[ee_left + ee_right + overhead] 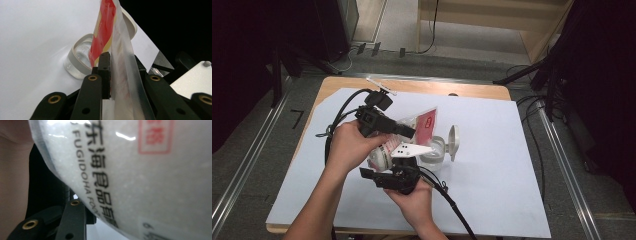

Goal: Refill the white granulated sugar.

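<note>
A clear plastic bag (424,122) of white granules, with a red label and black print, hangs tilted over the middle of the table. My left gripper (413,132) is shut on its upper edge; in the left gripper view the bag film (122,50) is pinched between the jaws of that gripper (121,75). My right gripper (401,161) points up at the bag's lower end (382,154). In the right gripper view the bag (150,182) presses close against the camera, one finger (73,220) shows, and the other is hidden. A clear jar (436,150) (80,57) stands under the bag, its flip lid (453,140) open.
A white sheet (492,165) covers the wooden table. Cables trail from both grippers toward the near edge and the left. Dark stands and frames surround the table on the floor.
</note>
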Motion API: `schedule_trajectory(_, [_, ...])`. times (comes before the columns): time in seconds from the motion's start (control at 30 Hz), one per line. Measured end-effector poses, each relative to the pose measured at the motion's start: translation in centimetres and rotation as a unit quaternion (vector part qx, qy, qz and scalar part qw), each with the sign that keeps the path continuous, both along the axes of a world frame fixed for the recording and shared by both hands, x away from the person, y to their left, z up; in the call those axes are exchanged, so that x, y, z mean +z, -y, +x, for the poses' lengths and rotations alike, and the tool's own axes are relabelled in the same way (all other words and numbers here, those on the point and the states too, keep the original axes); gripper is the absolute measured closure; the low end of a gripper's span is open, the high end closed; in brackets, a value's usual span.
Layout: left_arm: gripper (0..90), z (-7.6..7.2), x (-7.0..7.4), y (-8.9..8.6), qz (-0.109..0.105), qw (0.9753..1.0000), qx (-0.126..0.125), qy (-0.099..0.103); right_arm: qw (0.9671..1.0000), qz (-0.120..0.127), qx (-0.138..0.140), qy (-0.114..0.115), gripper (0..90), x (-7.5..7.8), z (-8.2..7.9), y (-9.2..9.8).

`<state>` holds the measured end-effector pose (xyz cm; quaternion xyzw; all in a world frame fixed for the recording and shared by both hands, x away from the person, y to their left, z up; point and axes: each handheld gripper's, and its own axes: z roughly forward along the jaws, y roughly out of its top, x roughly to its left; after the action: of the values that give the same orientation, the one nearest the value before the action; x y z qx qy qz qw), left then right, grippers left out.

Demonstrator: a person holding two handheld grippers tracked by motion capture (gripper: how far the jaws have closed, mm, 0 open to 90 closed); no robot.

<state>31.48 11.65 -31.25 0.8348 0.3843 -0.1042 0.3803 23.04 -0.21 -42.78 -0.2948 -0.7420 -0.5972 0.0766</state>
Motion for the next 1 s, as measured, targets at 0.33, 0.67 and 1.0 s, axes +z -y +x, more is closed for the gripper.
schedule_trajectory(0.33, [78.7, 0.7, 0.3, 0.4, 0.020, 0.9996, -0.017, -0.007, 0.9999, 0.003, -0.007, -0.011, 62.1, 0.3, 0.1, -0.1])
schedule_trajectory(0.67, [80.0, 2.1, 1.0, 1.4, 0.049, 0.9973, -0.045, -0.031, 0.9997, 0.021, -0.006, -0.010, 61.1, 0.5, 0.5, 0.0])
schedule_trajectory(1.0, [80.5, 2.1, 1.2, 2.0, 0.056, 0.9970, -0.041, -0.032, 0.9998, 0.011, -0.015, 0.009, 58.3, 0.7, 0.3, -0.1])
